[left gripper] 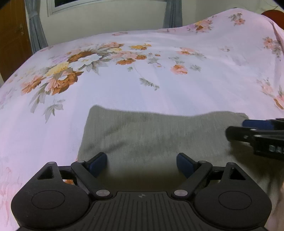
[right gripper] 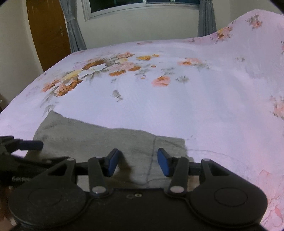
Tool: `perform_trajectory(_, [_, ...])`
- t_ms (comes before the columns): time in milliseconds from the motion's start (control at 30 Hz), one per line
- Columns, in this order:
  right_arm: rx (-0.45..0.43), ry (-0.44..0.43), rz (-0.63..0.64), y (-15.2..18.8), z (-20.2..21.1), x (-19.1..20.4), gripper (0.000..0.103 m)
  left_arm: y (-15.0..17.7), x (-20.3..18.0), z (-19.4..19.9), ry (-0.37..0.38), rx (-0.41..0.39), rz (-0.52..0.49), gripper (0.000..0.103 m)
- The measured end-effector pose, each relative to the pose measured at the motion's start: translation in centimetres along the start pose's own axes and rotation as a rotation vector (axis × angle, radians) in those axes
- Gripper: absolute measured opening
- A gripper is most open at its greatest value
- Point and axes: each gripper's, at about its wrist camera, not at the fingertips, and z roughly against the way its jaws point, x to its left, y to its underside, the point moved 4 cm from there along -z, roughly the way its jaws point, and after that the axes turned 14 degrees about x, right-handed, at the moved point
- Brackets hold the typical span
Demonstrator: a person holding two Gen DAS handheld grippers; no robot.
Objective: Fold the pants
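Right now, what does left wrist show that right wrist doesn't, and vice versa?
Only left wrist: the left gripper from behind, jaws wide with nothing between them, and the pants' left corner.

Only right wrist: a vertical seam on the pants' right end, and a wooden door in full.

Both: grey pants flat on the floral bedsheet, window, curtains, and the right gripper open.

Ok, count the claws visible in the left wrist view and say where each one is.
2. The left claw is bottom centre, open over the grey pants. The right claw enters at the right edge, above the pants.
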Motion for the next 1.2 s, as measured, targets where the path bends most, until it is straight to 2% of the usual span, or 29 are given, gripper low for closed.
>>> perform_trajectory(167, [-0.046,-0.025,0.032,-1.4,1.0,1.2,0.05,-1.8,0.0,-1.2,0.0,0.011,0.023,0.086])
perform_trajectory(333, [0.043,0.041,0.025,-1.4,-2.6,0.3,0.052,-2.0,-0.3,-2.0,-0.016,0.016,0.013,0.087])
perform_trajectory(500, [0.001,0.005,0.006,-1.6,-0.3,0.6,0.054,-1.4,-0.2,-1.0,-0.017,0.009,0.02,0.087])
perform_trajectory(667, [-0.014,0.002,0.042,0.5,1.8,1.3,0.054,0.7,-0.1,0.5,-0.02,0.003,0.013,0.087])
perform_trajectory(867, [-0.022,0.01,0.083,3.7,4.1,1.9,0.055,4.5,-0.2,2.6,0.01,-0.002,-0.006,0.087])
perform_trajectory(1033, [0.033,0.063,0.146,6.9,3.1,1.6,0.057,8.0,-1.4,3.7,0.009,-0.006,-0.067,0.087])
perform_trajectory(1133, [0.037,0.096,0.179,7.4,3.1,2.0,0.057,8.8,-1.6,4.2,0.005,-0.016,-0.044,0.087])
perform_trajectory(1200, [0.009,0.083,0.168,7.1,4.4,2.4,0.058,8.9,-1.4,5.0,0.022,-0.011,-0.022,0.087])
